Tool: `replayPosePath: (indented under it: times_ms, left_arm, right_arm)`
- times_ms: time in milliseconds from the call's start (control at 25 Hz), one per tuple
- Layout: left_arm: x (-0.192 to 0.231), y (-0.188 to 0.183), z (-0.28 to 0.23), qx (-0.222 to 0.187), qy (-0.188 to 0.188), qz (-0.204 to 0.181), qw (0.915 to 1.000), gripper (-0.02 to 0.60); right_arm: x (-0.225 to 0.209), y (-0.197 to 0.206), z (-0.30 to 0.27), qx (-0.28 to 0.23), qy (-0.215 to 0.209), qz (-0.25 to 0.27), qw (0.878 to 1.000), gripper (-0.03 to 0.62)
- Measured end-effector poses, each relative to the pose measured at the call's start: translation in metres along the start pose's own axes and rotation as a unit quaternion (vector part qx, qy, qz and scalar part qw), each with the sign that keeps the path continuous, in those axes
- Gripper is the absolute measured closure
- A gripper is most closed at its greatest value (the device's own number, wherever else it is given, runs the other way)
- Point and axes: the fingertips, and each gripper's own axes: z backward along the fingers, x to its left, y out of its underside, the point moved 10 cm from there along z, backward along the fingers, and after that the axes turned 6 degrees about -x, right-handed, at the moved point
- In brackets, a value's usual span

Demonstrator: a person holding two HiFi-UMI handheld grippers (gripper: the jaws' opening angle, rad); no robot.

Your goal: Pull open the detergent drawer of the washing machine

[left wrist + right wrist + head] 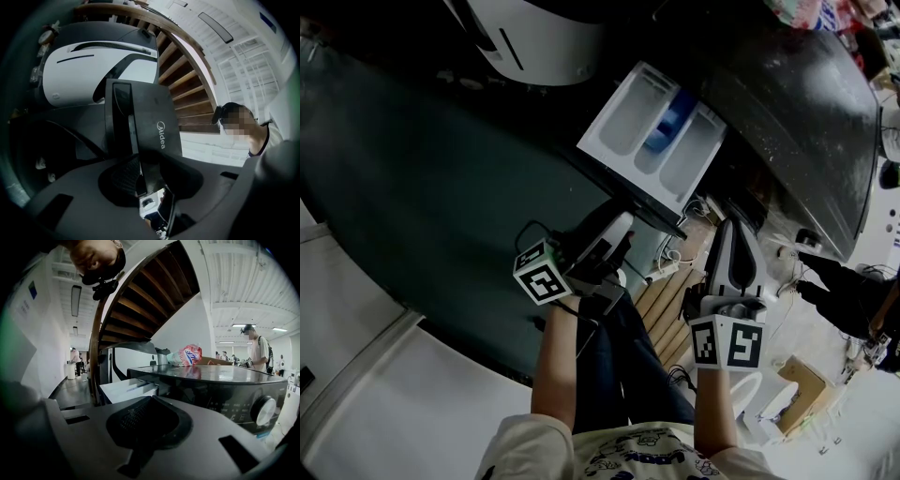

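- Since the detergent drawer (623, 122) already stands well out of the washing machine (806, 122), projecting from the front edge of the machine's top near one corner, the pull looks all but done. Whether it has reached its stop cannot be told.
- Its white tray lies open to the head view with three compartments, and the middle one carries a blue insert (670, 122).
- The hold is on the drawer's dark front panel (150, 117), which bears a printed brand name. The left gripper (617, 242) has its jaws clamped on this panel, standing partly apart with the panel's lower edge running down between them.
- The drawer is probably thin moulded plastic: light, and stiff enough along its slide. This far out it is likely to twist or sag if levered.
- The panel's face looks smooth and may be slippery, so a grip across its edge seems the safest. Any further draw should run straight along the rails, not up or down.
- The right gripper (729, 234) has its jaws together on nothing. It hangs beside the drawer and apart from it, facing the machine's front, where a control knob (265, 411) shows.
- A printed packet (187, 355) lies on the machine's top, towards its far edge.
- Beyond the drawer stands a white and black appliance (544, 33), and a wooden staircase (140, 301) curves overhead.
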Motion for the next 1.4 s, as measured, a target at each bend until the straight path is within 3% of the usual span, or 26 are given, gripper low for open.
replayPosePath:
  times_ms: [400,600,760,880,1000,1160,1280,1400]
  left_arm:
    - [-0.01,-0.002,0.006,0.001,-0.073,-0.044,0.9964,0.395]
    - [-0.037,-0.007,0.011,-0.022,-0.106,-0.066,0.9919,0.391]
    - [-0.064,-0.015,0.013,-0.015,-0.144,-0.11,0.9834,0.397]
    - [-0.094,-0.024,0.007,0.001,-0.152,-0.162,0.9751,0.408]
    - [-0.13,-0.033,-0.001,0.012,-0.155,-0.227,0.9615,0.424]
    - [-0.18,-0.048,-0.016,0.012,-0.157,-0.315,0.936,0.47]
    - [-0.218,-0.058,-0.027,0.022,-0.17,-0.376,0.9109,0.502]
    - [-0.256,-0.066,-0.038,0.035,-0.19,-0.439,0.8776,0.545]
  right_arm:
    - [-0.008,-0.014,0.0,-0.004,0.001,-0.009,1.0,0.583]
    - [-0.006,-0.038,0.001,-0.013,-0.001,-0.006,1.0,0.583]
    - [-0.002,-0.064,0.002,-0.023,-0.003,-0.005,1.0,0.583]
    - [0.001,-0.086,0.004,-0.039,-0.006,-0.004,0.999,0.583]
    - [0.007,-0.107,0.007,-0.046,-0.014,-0.003,0.999,0.583]
    - [0.017,-0.136,0.012,-0.048,-0.024,0.002,0.999,0.583]
    - [0.024,-0.158,0.018,-0.057,-0.032,0.003,0.998,0.583]
    - [0.032,-0.182,0.023,-0.071,-0.041,0.0,0.997,0.583]
